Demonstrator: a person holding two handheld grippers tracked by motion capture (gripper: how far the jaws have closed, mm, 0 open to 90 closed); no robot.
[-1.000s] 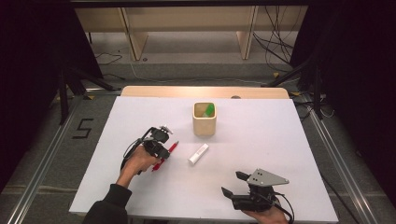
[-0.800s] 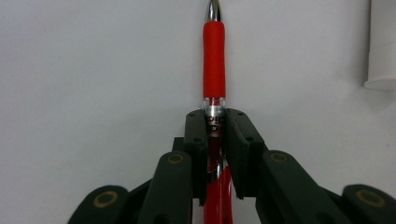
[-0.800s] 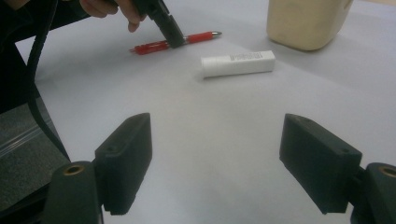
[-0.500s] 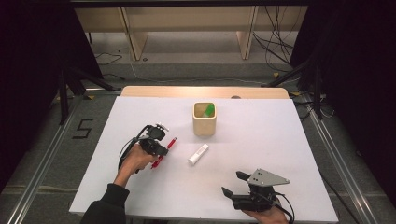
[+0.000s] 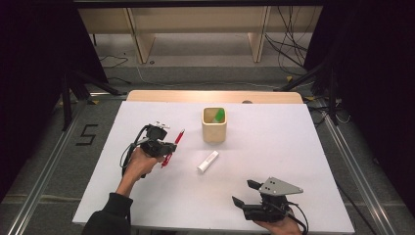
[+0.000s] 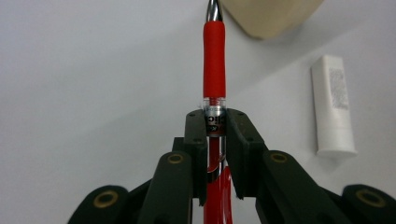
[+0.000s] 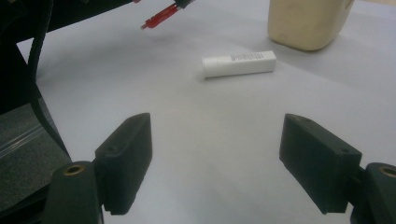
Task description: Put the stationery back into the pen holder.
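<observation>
My left gripper point(image 5: 169, 147) point(image 6: 215, 123) is shut on a red pen point(image 5: 173, 147) point(image 6: 214, 70), held above the white table point(image 5: 274, 147) left of centre; the pen's metal tip points toward the wooden cup point(image 5: 214, 125) point(image 6: 271, 16). The cup holds something green point(image 5: 219, 115). A white tube point(image 5: 208, 161) point(image 6: 332, 109) point(image 7: 239, 63) lies flat between the cup and the front edge. My right gripper point(image 5: 242, 192) point(image 7: 224, 163) rests near the front right edge, open, with bare table between its jaws. The pen's red end point(image 7: 161, 17) shows at the top of the right gripper view.
The table's front edge runs just below both hands. Wooden shelving point(image 5: 195, 29) and cables point(image 5: 293, 44) lie on the floor beyond the far edge. A dark stand point(image 5: 68, 88) is at the left, with a "5" mark point(image 5: 87, 134) on the floor.
My left hand has lifted the red pen off the table and carried it a little toward the cup. The right gripper has stayed where it was.
</observation>
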